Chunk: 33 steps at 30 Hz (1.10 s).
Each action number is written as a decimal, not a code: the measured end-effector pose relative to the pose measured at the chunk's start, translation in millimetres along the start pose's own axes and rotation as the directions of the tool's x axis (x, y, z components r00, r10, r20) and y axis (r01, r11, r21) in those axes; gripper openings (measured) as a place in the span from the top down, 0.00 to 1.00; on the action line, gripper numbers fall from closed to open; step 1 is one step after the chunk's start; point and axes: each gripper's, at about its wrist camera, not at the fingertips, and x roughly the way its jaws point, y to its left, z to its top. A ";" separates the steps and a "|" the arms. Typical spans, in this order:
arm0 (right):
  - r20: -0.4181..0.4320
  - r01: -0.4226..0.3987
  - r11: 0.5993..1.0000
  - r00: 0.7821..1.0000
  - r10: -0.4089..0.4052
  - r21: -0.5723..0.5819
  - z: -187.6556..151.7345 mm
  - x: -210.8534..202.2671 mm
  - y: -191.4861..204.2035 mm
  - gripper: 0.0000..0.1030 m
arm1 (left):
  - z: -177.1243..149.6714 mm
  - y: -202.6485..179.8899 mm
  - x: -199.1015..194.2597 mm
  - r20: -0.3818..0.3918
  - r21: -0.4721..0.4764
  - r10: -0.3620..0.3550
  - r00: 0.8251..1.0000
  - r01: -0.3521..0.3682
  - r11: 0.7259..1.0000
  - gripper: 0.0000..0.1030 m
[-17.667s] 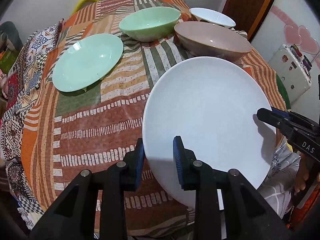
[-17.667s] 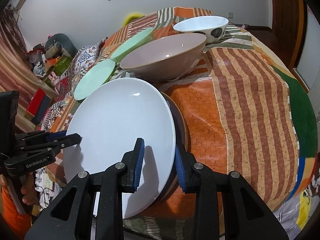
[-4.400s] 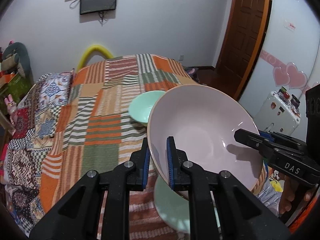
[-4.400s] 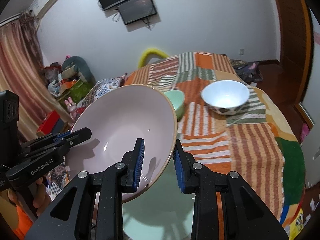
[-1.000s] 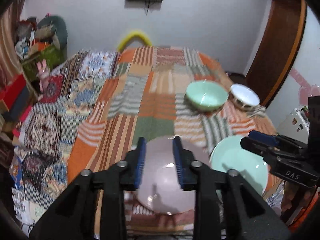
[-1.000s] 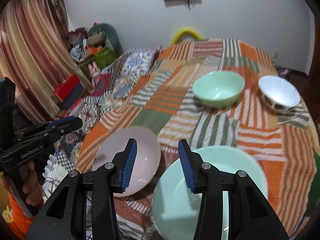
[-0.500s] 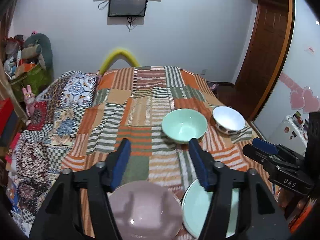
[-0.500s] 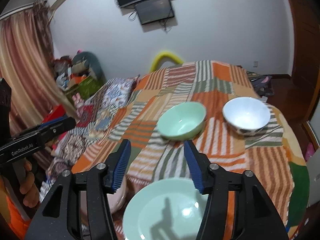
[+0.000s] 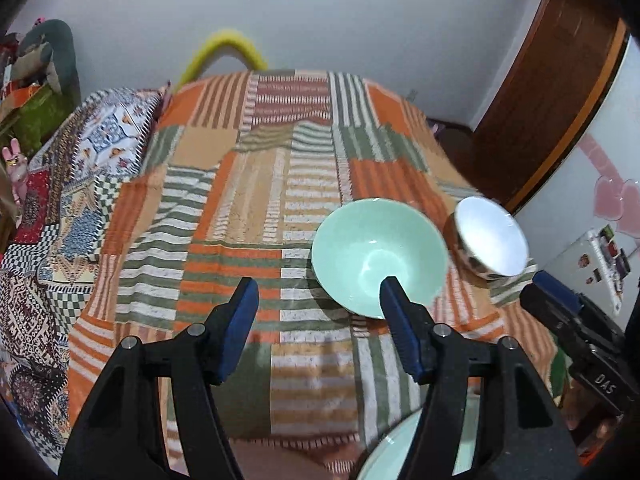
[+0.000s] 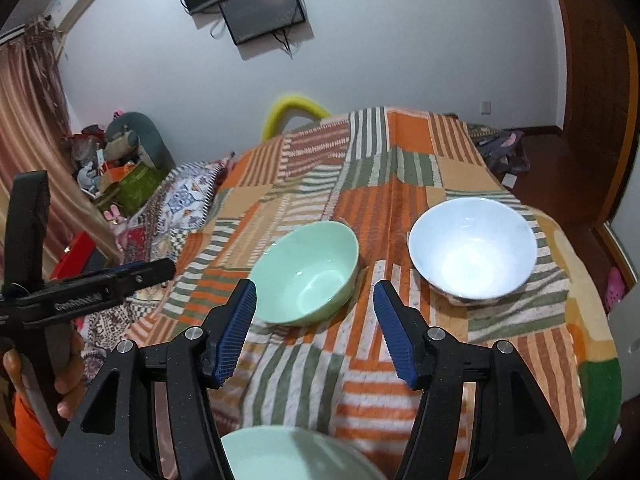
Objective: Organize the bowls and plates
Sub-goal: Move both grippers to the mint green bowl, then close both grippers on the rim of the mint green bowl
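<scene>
A mint green bowl (image 9: 378, 254) (image 10: 306, 274) sits on the patchwork tablecloth, with a white bowl (image 9: 490, 236) (image 10: 472, 248) to its right. A mint green plate (image 9: 404, 452) (image 10: 288, 454) lies at the near edge, under the grippers. My left gripper (image 9: 320, 312) is open and empty, above the cloth just left of the green bowl. My right gripper (image 10: 314, 320) is open and empty, its jaws framing the green bowl from the near side. The pink bowl is out of view.
The patchwork cloth (image 9: 256, 200) covers the table, and a patterned quilt (image 9: 48, 216) hangs at the left. A wooden door (image 9: 552, 92) stands at the right. A small cabinet (image 9: 600, 260) is beside the table. Clutter and toys (image 10: 120, 168) lie far left.
Both grippers have moved forward and lower toward the green bowl, with jaws spread wider. The pink bowl has dropped out of both views and only a sliver of the green plate shows.
</scene>
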 end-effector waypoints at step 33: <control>-0.238 0.005 0.999 0.971 0.003 0.033 3.0 112.6 -21.1 0.78 | 22.0 2.3 144.4 -0.183 0.052 -0.008 0.983 0.018 0.998 0.87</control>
